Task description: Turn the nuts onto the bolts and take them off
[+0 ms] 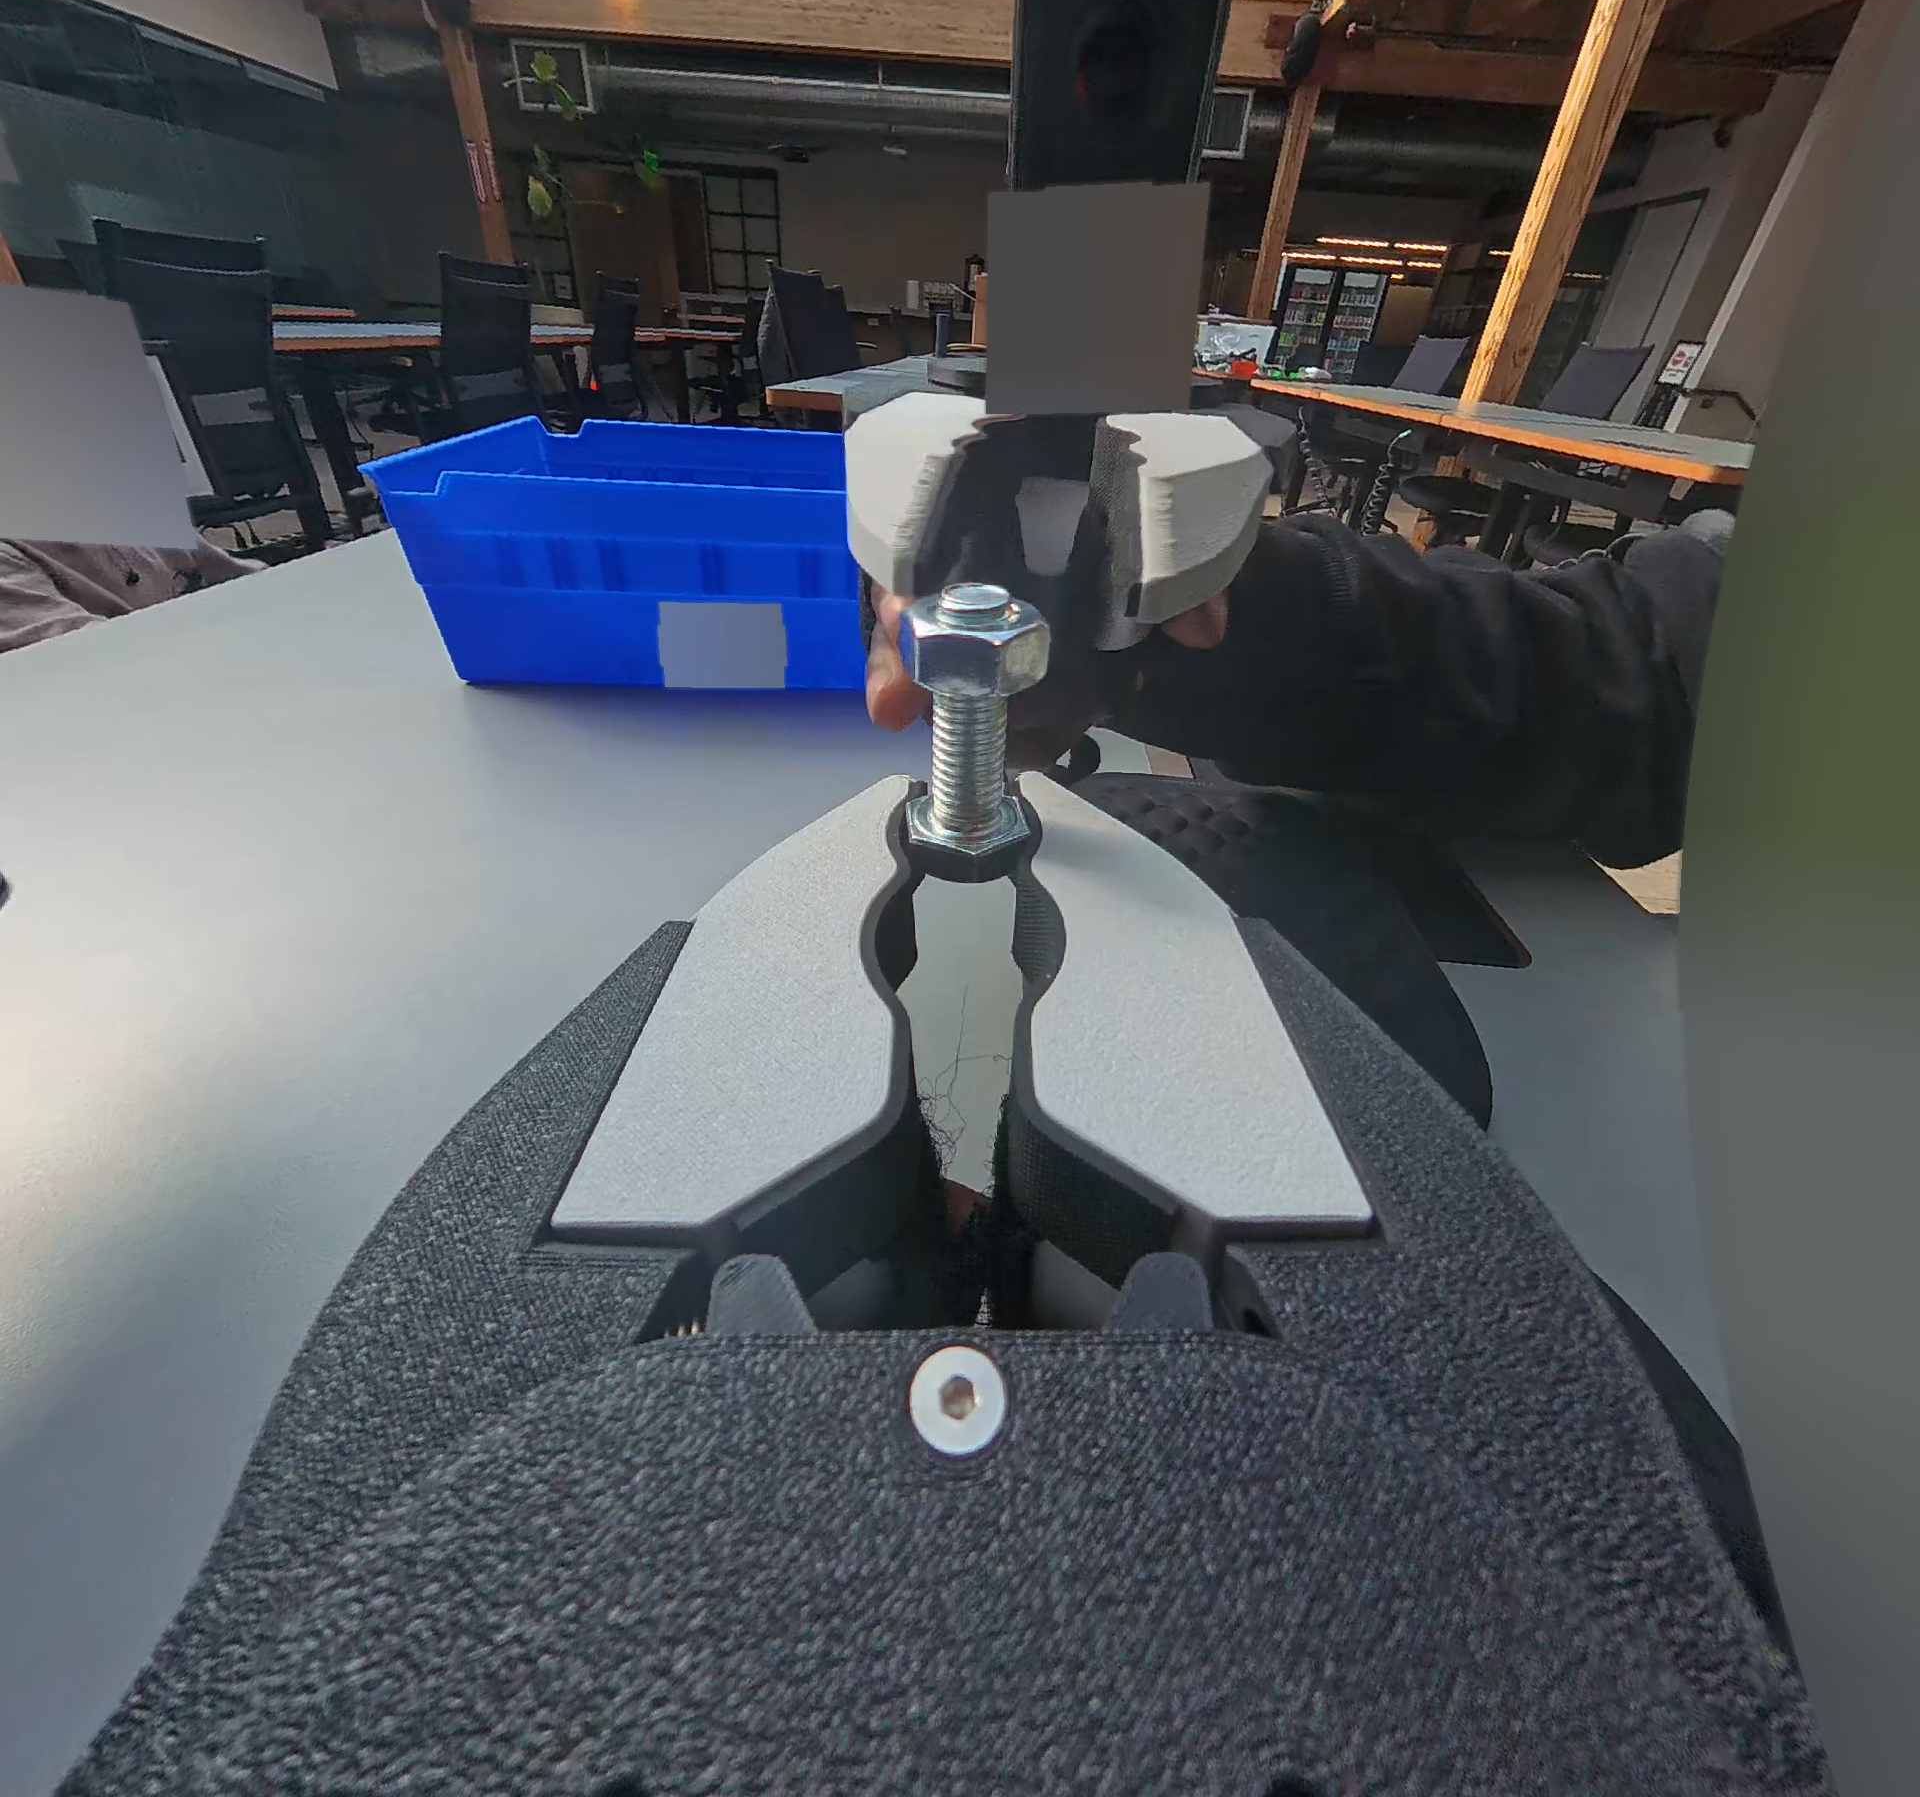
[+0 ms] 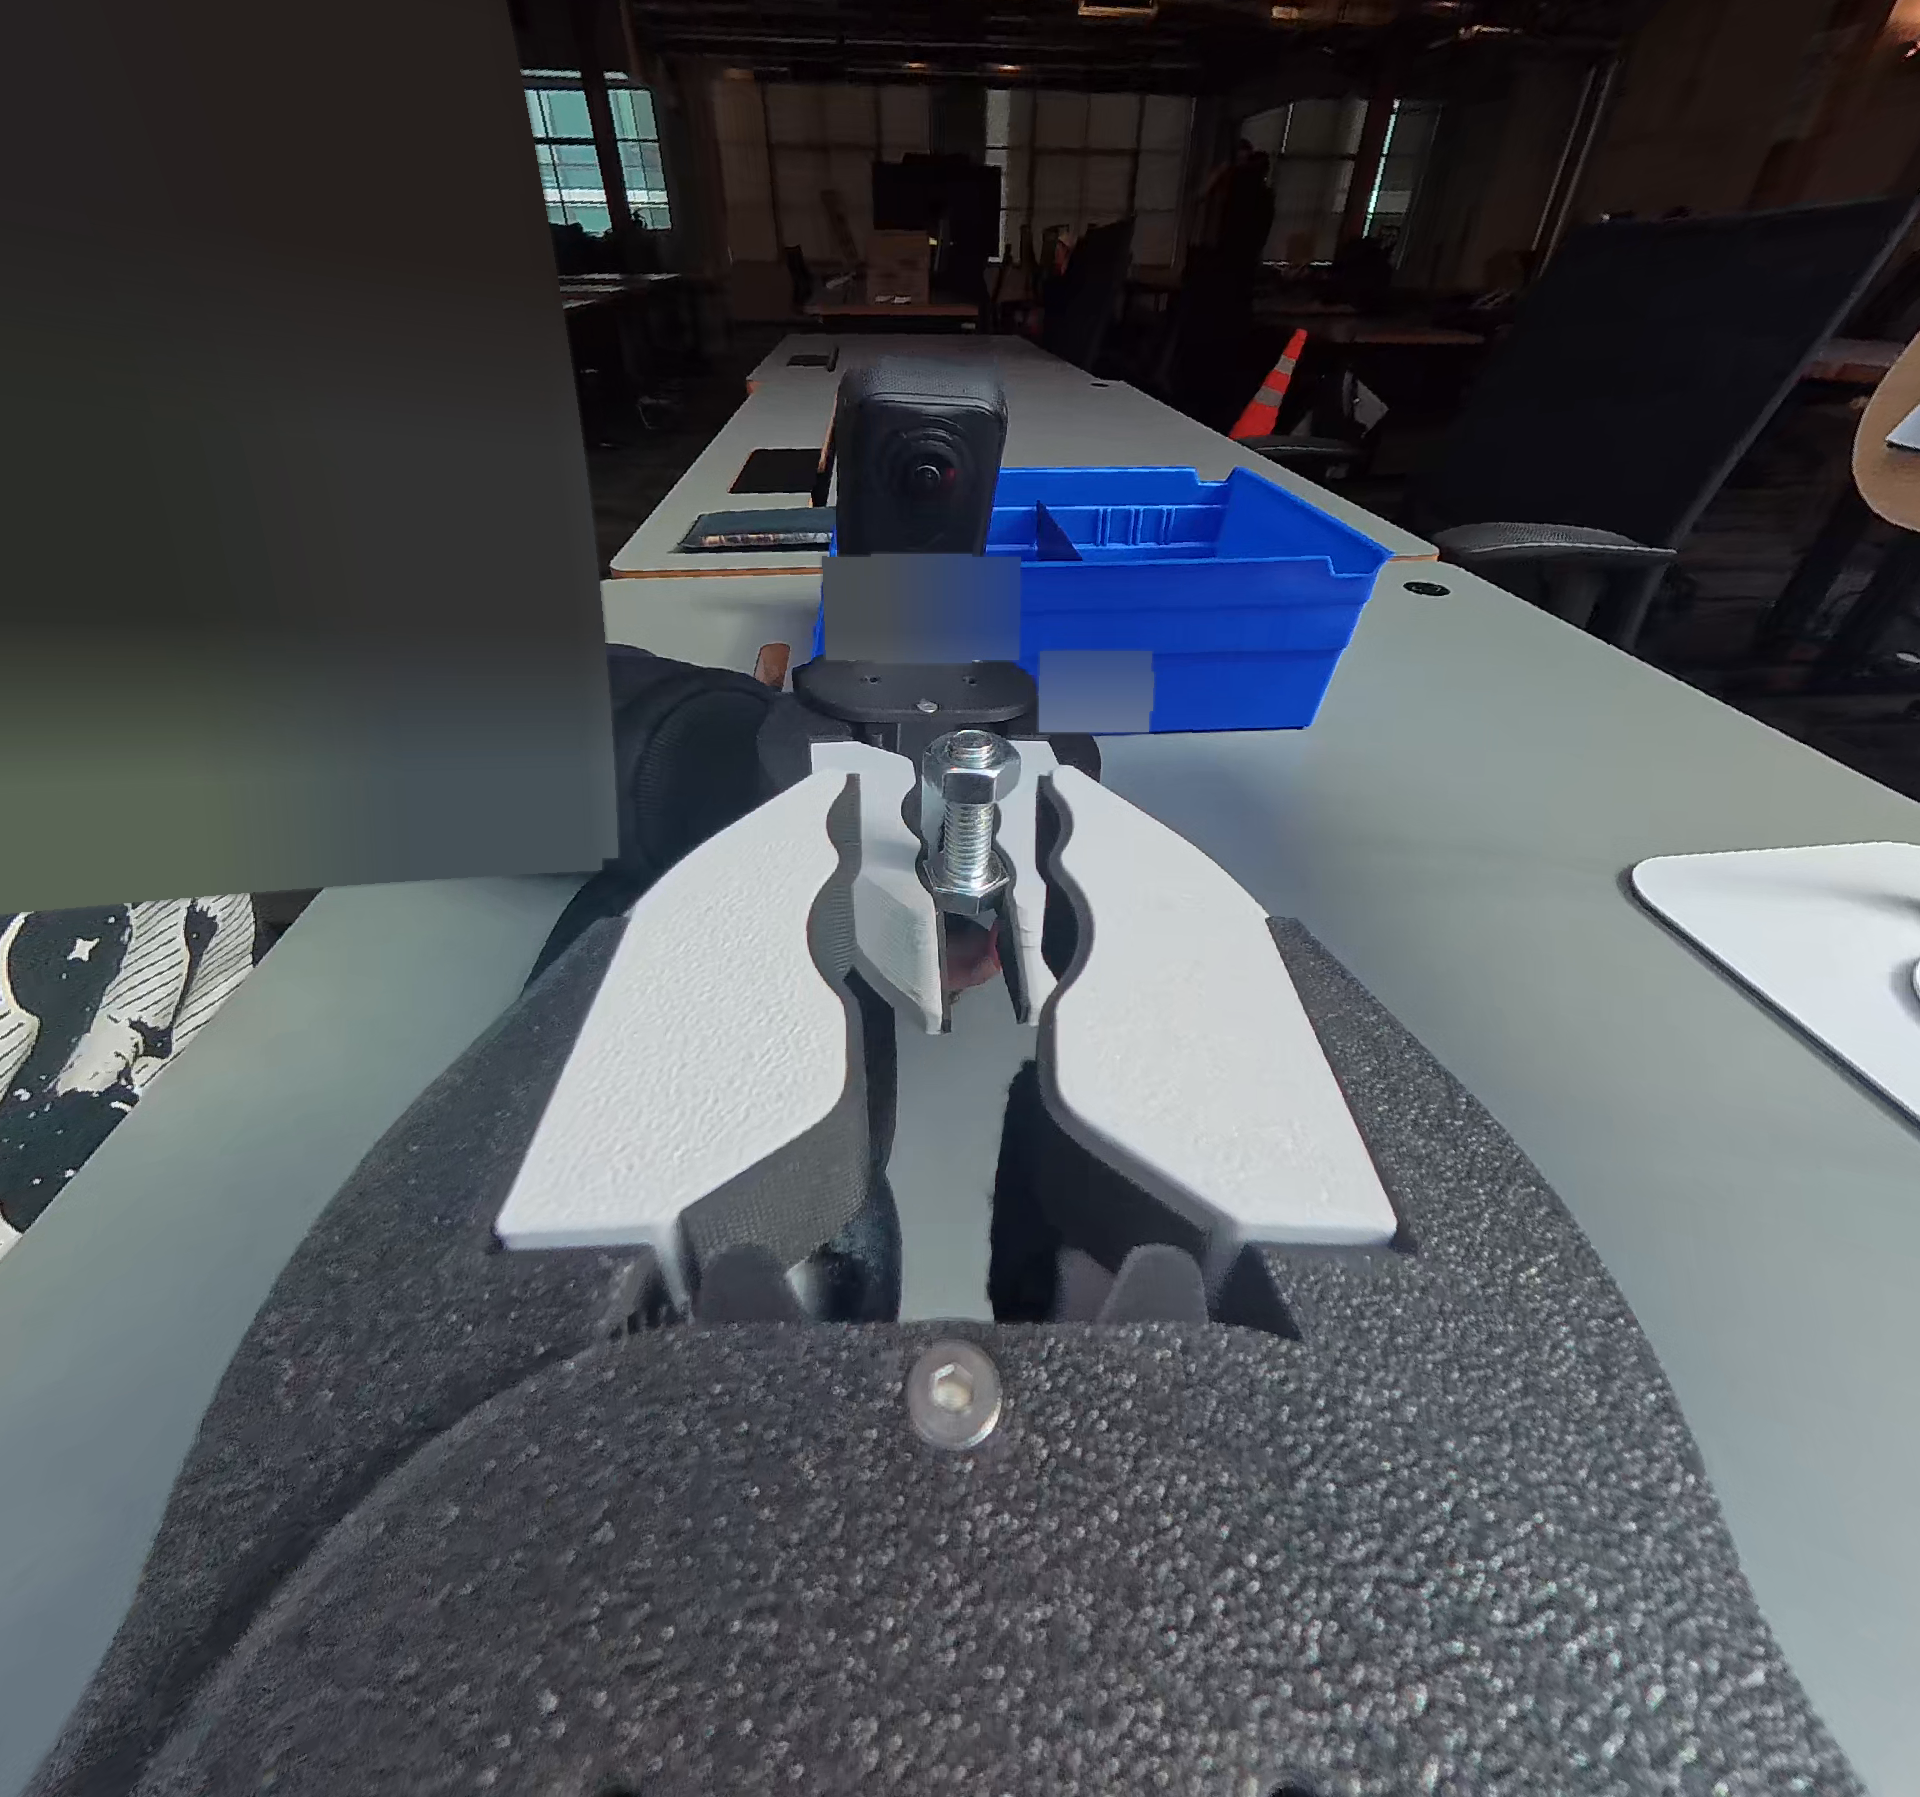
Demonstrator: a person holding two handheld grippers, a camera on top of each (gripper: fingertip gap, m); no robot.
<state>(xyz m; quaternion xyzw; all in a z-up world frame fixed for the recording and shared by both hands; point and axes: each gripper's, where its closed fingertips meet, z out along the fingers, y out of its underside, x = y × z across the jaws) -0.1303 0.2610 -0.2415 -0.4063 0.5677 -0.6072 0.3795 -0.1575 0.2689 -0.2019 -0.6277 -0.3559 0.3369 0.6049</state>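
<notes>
My left gripper [image 1: 966,828] pinches bolt [image 1: 968,771] by head, shank upright above grey table [image 1: 312,864]. Nut [image 1: 977,651] sits near shank's top. My right gripper [image 2: 961,802] spread, fingers flanking nut, not touching. Blue bin [image 1: 623,563] behind.

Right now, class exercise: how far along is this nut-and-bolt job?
Done: the nut is started, sitting at the top of the upright bolt.
In hand: the left gripper clamps the bolt's head; the right gripper is open around the bolt, not touching the nut.
Left: threading it down, then taking it off.
</notes>
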